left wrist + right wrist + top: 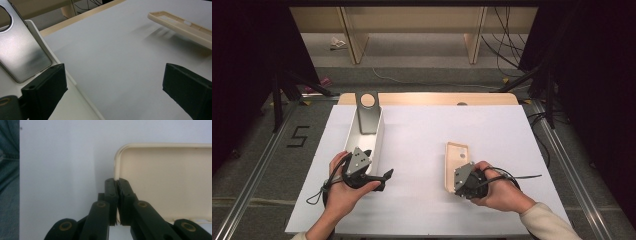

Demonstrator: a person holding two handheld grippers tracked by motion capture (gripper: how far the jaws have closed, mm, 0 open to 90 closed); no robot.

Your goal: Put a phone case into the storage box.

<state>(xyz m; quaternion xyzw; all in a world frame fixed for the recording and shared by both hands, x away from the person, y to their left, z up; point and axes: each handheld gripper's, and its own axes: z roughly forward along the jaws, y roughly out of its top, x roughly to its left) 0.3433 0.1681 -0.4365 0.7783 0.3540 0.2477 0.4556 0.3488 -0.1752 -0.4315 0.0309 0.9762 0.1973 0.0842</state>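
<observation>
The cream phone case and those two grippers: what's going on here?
A person holds a gripper in each hand over a white-covered table. The right gripper is shut on the side wall of the cream phone case, near one corner; in the left gripper view the case looks tilted, one side raised off the sheet. The left gripper is open with nothing between its jaws, near the white tray in which a silver phone leans.

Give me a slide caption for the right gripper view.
Right hand-held gripper shut on the side wall of a cream phone case over a white table.
</observation>
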